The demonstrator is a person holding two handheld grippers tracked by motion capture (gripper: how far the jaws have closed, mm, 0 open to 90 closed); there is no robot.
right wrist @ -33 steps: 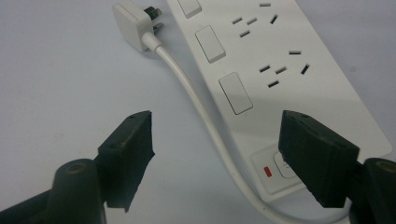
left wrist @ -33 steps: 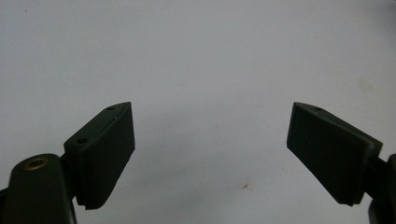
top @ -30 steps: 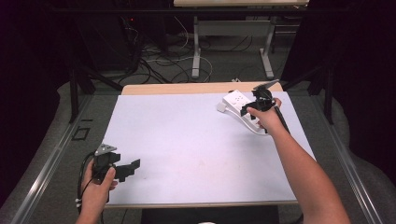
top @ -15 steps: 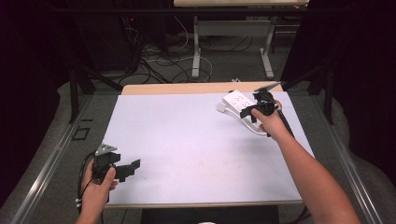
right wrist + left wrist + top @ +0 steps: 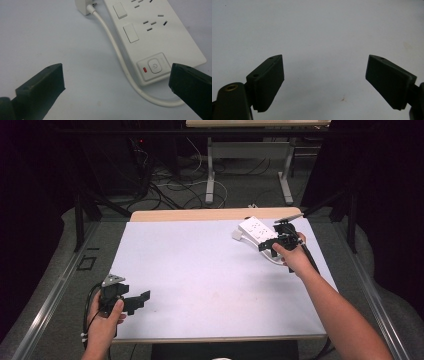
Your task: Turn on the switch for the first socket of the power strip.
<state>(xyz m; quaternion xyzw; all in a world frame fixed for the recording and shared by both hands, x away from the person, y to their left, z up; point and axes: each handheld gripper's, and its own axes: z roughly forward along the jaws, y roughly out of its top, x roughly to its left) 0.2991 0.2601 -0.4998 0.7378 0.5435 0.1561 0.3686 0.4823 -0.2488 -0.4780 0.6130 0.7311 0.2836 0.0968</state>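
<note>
A white power strip (image 5: 254, 229) lies at the far right of the white table top (image 5: 210, 270). In the right gripper view the power strip (image 5: 155, 37) shows its sockets, switches and a power button with a red light. Its white cord (image 5: 117, 53) curves from the strip's end up to a plug (image 5: 83, 6). My right gripper (image 5: 270, 245) (image 5: 116, 82) hovers just short of that end. Its jaws have just been opening and now stand wide, pressing on nothing. My left gripper (image 5: 141, 299) (image 5: 324, 85) is open over bare table at the near left.
A strip of bare wood (image 5: 200, 215) runs along the table's far edge. Beyond it are metal table legs (image 5: 209, 175) and loose cables on the floor (image 5: 165, 185). A dark rail (image 5: 55, 290) runs along the left side.
My right gripper has drawn back slightly toward the near right, away from the power strip, and its jaws have spread. The left hand has stayed put.
</note>
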